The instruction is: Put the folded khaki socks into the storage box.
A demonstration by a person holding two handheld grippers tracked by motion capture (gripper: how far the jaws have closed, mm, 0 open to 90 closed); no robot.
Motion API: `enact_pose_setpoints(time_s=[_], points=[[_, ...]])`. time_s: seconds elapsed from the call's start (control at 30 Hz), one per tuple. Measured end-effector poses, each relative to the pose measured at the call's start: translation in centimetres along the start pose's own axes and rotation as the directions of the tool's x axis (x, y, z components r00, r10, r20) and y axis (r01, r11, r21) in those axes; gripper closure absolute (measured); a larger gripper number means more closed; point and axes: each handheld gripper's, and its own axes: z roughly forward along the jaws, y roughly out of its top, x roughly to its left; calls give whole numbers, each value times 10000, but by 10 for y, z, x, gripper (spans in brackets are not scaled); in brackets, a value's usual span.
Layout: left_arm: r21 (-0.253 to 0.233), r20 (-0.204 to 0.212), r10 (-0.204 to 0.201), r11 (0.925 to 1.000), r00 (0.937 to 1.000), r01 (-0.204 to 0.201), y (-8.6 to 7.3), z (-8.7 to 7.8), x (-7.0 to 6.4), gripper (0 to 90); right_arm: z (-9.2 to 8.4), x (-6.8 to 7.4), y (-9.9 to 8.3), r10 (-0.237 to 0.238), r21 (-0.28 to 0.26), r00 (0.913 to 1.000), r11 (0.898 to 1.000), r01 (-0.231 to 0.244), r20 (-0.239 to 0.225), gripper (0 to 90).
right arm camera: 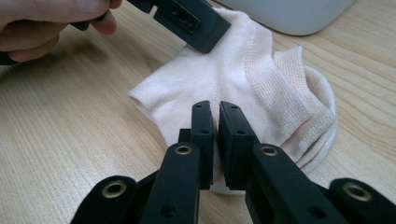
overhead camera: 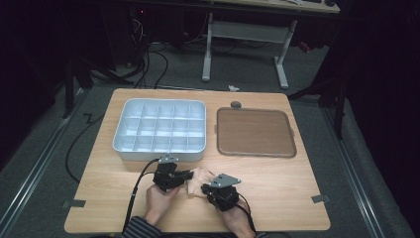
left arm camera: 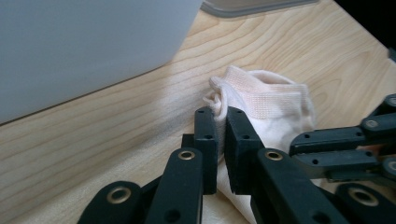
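On the wooden table [overhead camera: 277, 198], the white divided tray [overhead camera: 161, 128] sat at the left and the brown flat tray [overhead camera: 256, 132] at the right, just beside it. In front of them, near the table's front edge, a pale pink sock [overhead camera: 198, 179] lay between the two tools, mostly hidden from above by them. The left gripper [overhead camera: 189, 174] had its jaws closed on a bunched fold of the sock [left arm camera: 266, 100], as its own view showed. The right gripper [overhead camera: 204, 187] had its jaws pressed together on the sock's [right arm camera: 243, 79] near edge. The person's forearms were cut off at the bottom, the room beyond the table too dark to make out.
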Motion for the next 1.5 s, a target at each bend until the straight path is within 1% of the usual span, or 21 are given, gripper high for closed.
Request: enact_pose_setpoints(time_s=[0.1, 0.13, 0.2, 0.3, 0.4, 0.6, 0.7, 0.8, 0.87, 1.0, 1.27, 1.37, 1.5], points=[[9, 116, 6, 10000, 9999, -6, 0, -2, 0, 847, -1, 0, 4, -16, 85, 10000, 10000, 17, -33, 846], [28, 143, 12, 10000, 9999, -12, 0, -2, 0, 847, -2, 0, 5, 18, 41, 10000, 10000, -17, -8, 848], [60, 200, -28, 10000, 9998, 27, 0, -3, 1, 848, -3, -1, 10, 15, -84, 10000, 10000, -14, 61, 858], [76, 272, -35, 10000, 9996, 33, 0, -3, 1, 848, -4, -2, 16, -48, -52, 9996, 10000, 50, 288, 885], [85, 359, -47, 10000, 9993, 44, 0, -4, 1, 848, -2, -5, 21, 36, -143, 9991, 9999, -30, 417, 898], [155, 444, -7, 9999, 9990, 0, 0, -5, 1, 848, 4, -12, 22, 455, -27, 9980, 9990, -454, 447, 900], [173, 507, -44, 9998, 9987, 35, -1, -6, 2, 848, 7, -13, 22, 515, 50, 9976, 9986, -518, 464, 900], [117, 576, -35, 9999, 9983, 28, 0, -8, 2, 848, 11, -14, 23, 467, 374, 9977, 9981, -486, 497, 900], [79, 646, -30, 10000, 9979, 25, 0, -9, 1, 848, 13, -15, 24, 527, 550, 9976, 9970, -551, 452, 900], [7, 802, -5, 10000, 9968, 5, 1, -10, -1, 848, 15, -15, 24, 404, 733, 9983, 9964, -434, 412, 900], [-201, 1026, 98, 9998, 9947, -78, 3, -13, -5, 849, 17, -13, 24, 350, 801, 9990, 9961, -370, 263, 900], [-290, 1077, 220, 9994, 9939, -190, 4, -14, -7, 850, 18, -12, 26, 340, 874, 9993, 9955, -353, 166, 900], [-403, 1179, 304, 9989, 9926, -258, 4, -16, -8, 852, 21, -10, 27, 252, 864, 9996, 9960, -243, -90, 900]])
